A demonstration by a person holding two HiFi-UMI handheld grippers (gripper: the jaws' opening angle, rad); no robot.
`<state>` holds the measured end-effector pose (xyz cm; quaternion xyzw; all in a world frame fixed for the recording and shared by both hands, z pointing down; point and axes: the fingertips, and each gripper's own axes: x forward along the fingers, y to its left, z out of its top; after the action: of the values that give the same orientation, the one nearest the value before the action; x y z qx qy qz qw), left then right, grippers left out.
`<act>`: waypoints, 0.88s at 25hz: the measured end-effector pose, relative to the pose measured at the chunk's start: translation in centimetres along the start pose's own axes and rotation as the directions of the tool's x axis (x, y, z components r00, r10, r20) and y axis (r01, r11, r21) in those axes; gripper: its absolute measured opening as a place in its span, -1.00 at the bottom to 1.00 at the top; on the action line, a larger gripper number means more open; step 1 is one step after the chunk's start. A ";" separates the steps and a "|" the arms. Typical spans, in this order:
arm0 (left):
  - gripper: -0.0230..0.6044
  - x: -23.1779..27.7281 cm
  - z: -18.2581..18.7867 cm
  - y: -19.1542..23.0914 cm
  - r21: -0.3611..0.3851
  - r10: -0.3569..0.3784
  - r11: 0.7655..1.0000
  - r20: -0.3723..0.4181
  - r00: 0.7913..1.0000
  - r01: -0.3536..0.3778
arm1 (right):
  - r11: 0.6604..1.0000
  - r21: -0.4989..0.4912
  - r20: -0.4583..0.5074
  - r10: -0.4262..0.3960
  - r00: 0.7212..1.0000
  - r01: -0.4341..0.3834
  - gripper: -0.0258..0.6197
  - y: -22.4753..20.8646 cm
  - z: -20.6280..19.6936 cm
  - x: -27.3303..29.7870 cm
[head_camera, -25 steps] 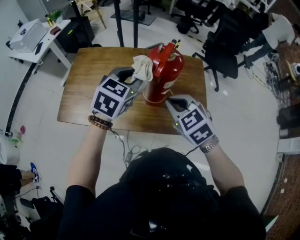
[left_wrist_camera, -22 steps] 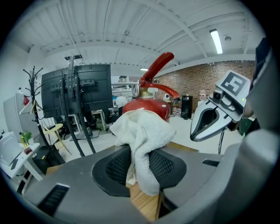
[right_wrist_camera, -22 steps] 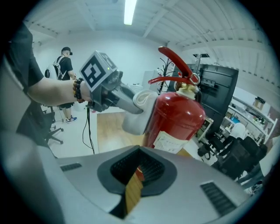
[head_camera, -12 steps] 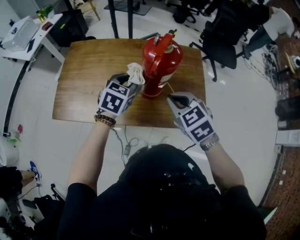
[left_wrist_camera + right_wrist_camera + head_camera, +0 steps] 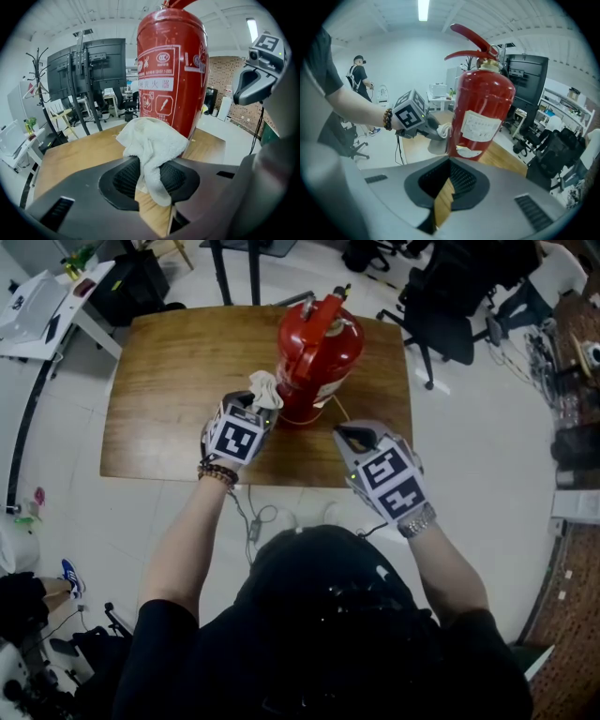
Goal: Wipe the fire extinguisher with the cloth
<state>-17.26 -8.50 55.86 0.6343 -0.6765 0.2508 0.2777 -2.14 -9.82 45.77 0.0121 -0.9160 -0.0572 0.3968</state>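
Observation:
A red fire extinguisher (image 5: 317, 348) stands upright on the wooden table (image 5: 169, 381), towards its back right. My left gripper (image 5: 260, 403) is shut on a white cloth (image 5: 265, 387), which sits against the lower left side of the cylinder. In the left gripper view the cloth (image 5: 152, 140) bulges out between the pads, just in front of the extinguisher (image 5: 173, 70). My right gripper (image 5: 350, 436) is shut and holds nothing, a little short of the cylinder's right side. Its view shows the extinguisher (image 5: 483, 112), the cloth (image 5: 444, 129) and the left gripper's cube (image 5: 410, 115).
Black office chairs (image 5: 450, 320) stand past the table's right edge, and a white desk (image 5: 42, 306) is at the far left. Cables (image 5: 258, 521) lie on the floor by the near table edge. A person (image 5: 360, 75) stands far off.
My left gripper has sunk with the cloth down the extinguisher's left side, from near the top to near the base. The right gripper has dropped slightly.

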 end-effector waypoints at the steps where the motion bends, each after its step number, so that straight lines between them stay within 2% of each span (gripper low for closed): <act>1: -0.57 0.5 -0.4 0.1 0.001 0.005 1.000 -0.014 1.000 -0.005 | 1.000 0.003 -0.002 0.002 1.000 -0.002 -0.87 0.1 -0.1 0.1; 14: -0.57 5.1 -4.8 0.1 -0.013 0.020 1.000 -0.149 0.989 -0.022 | 0.998 0.052 -0.029 0.021 0.999 -0.020 -0.87 0.0 -2.2 1.0; 22: -0.57 5.9 -5.9 0.7 -0.032 0.070 0.996 -0.207 0.976 -0.079 | 0.997 0.044 -0.016 0.058 0.998 -0.057 -0.87 0.0 -3.2 0.8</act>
<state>-17.82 -8.64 64.24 0.5735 -0.6723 0.3117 0.3491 -0.31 -10.20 48.52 -0.0050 -0.9135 -0.0256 0.4059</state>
